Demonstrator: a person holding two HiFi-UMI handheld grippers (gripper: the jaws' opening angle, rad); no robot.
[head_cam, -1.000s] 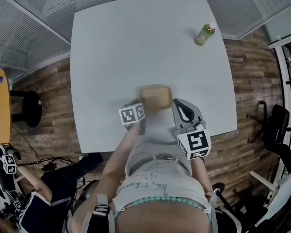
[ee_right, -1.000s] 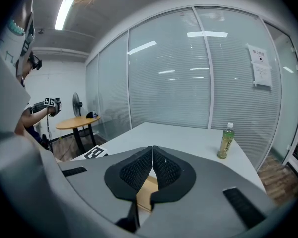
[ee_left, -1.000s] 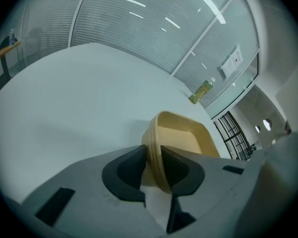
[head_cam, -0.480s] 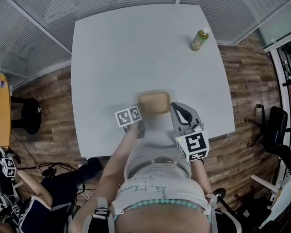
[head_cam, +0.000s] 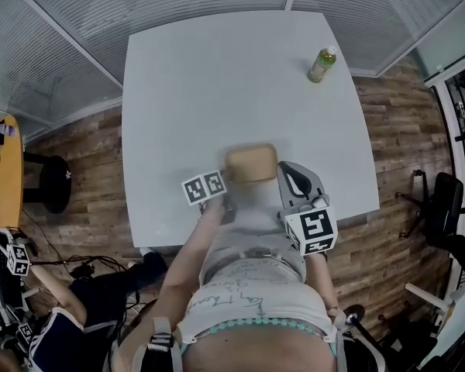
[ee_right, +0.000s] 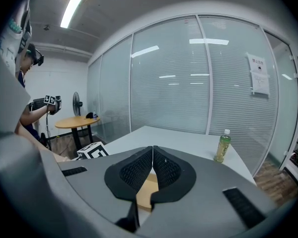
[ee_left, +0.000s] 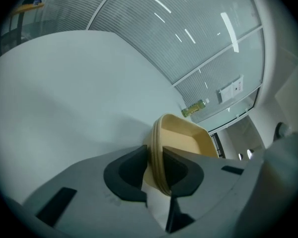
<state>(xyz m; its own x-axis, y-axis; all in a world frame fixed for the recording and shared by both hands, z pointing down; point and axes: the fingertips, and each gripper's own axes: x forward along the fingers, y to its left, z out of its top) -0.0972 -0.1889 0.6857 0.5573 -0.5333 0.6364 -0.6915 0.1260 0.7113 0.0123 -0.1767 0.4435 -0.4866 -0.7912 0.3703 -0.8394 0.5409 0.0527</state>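
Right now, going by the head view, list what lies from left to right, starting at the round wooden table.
round wooden table → black stool → left gripper → tan tray → right gripper

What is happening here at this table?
A person works at a white table with a claw in each hand. The left claw is shut on the rim of a tan bowl near the table's front edge. The right claw is shut with nothing between its jaws, close beside the bowl. A green bottle stands apart at the far right corner.
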